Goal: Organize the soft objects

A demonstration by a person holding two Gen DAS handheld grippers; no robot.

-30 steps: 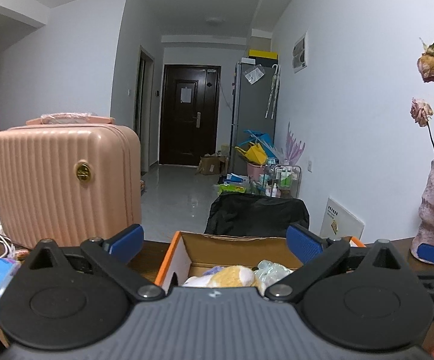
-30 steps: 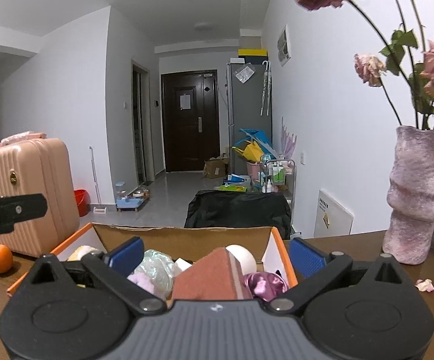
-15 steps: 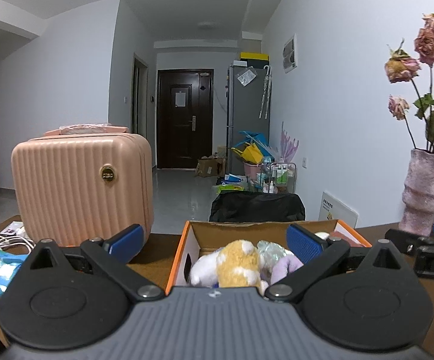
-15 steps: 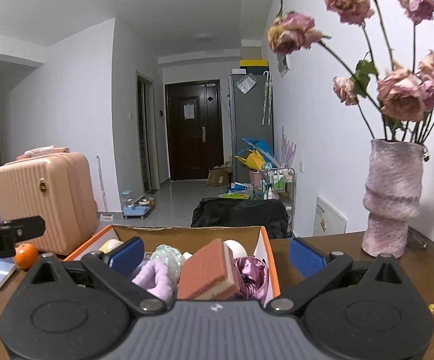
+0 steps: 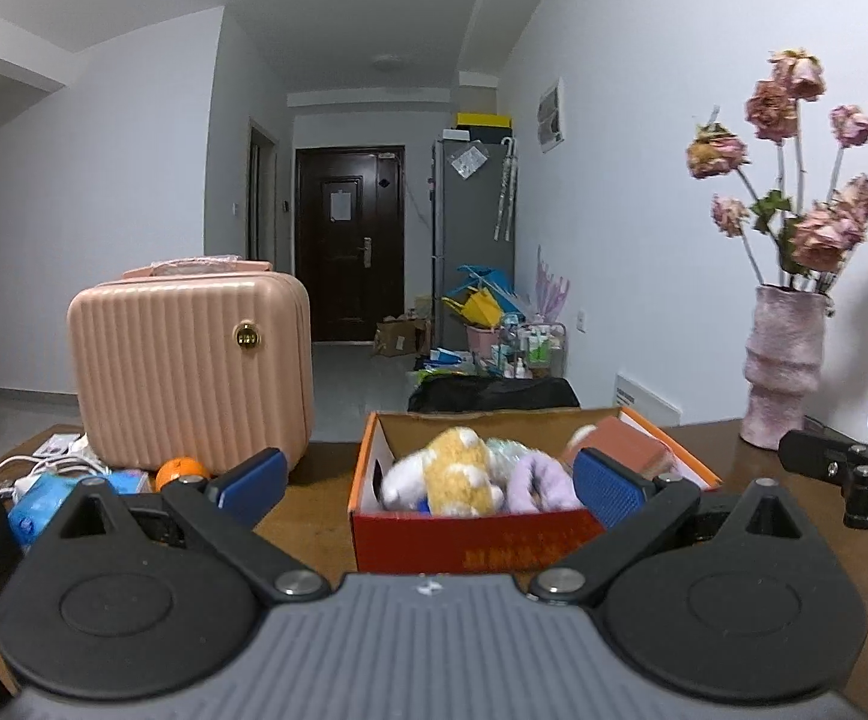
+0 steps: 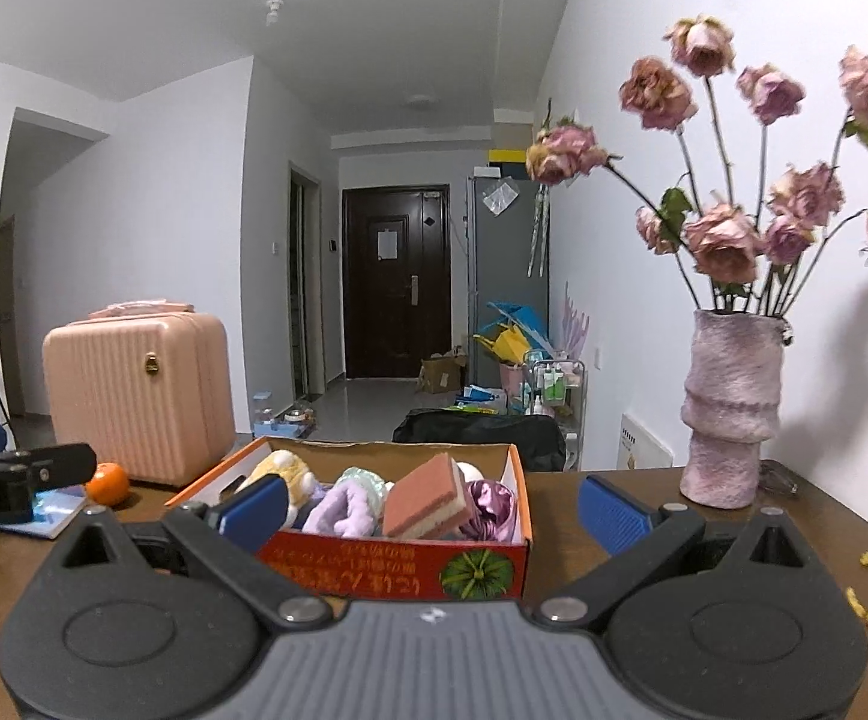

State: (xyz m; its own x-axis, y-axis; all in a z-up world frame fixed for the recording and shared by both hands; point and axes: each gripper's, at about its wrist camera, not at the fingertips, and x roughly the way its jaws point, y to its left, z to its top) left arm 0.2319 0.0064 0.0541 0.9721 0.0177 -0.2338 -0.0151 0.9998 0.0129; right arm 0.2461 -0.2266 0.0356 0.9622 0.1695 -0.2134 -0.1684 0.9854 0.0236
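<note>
The left gripper (image 5: 428,480) has its blue-padded jaws spread wide with nothing between them, held level and above the near side of the tabletop (image 5: 314,480). The right gripper (image 6: 434,507) is the same: jaws apart, empty, hanging in front of the box. Both sit back from the load, which reads as a pause between picks, or the task nearly done, not a grasp in progress.

Just past both grippers stands the cardboard box (image 6: 398,564), orange-rimmed with a red printed front. It holds the soft things: a yellow and white plush toy (image 5: 455,471) at the left end, a lilac fuzzy piece (image 6: 344,507) in the middle with a pale green crinkly item (image 6: 362,477) behind it, a pink sponge (image 6: 425,504) propped on edge, and a shiny purple cloth (image 6: 491,507) against the right wall. They are piled loosely, some poking above the rim, likely because they were dropped in and not pressed down; I judge the sponge the most likely to tip out.

Left of the box are an orange (image 6: 107,483), a blue packet (image 5: 38,507) with white cables (image 5: 32,468) near it, and a pink ribbed suitcase (image 5: 194,369) standing upright behind them. To the right, well apart from the box, a pink vase (image 6: 731,408) of dried roses (image 6: 722,240) stands near the wall, out of the working path. A few yellow crumbs (image 6: 860,597) lie at the right edge of the tabletop.
</note>
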